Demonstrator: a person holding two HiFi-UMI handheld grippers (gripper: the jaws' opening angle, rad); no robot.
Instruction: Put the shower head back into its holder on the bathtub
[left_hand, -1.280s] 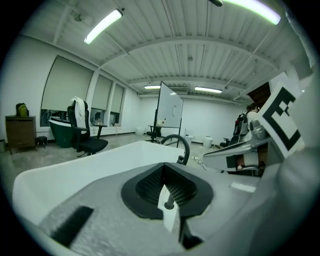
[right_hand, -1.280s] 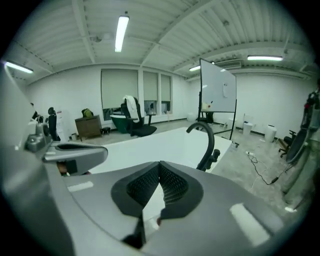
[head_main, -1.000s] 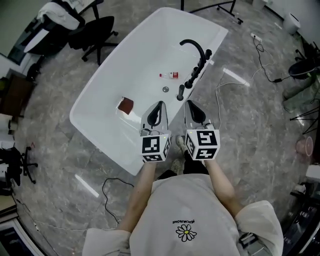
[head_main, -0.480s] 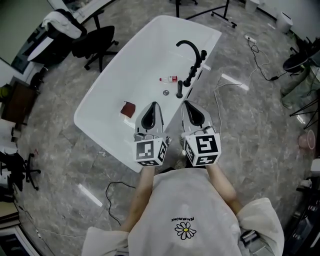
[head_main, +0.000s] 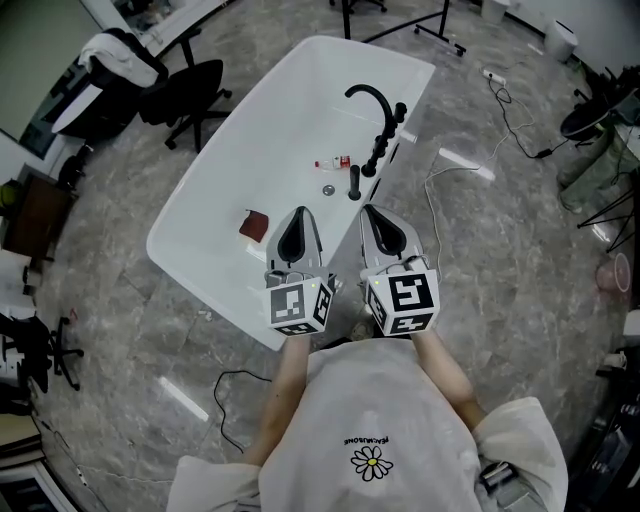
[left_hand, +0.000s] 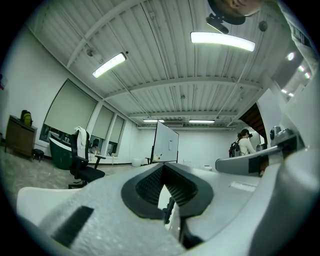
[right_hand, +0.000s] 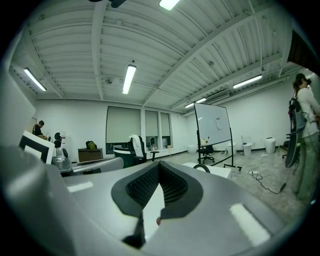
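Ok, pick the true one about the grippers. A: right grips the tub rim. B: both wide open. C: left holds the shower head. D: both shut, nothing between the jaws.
D: the left gripper and the right gripper each show jaws closed together and empty, by the white bathtub.

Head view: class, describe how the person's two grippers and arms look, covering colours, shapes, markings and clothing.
The left gripper and right gripper match: pale grey tapering shells, black ribbed pads inside the fingers, and each carries a white cube printed with black square markers. The person wears a light short-sleeved T-shirt with a small daisy print, so the forearms are uncovered.
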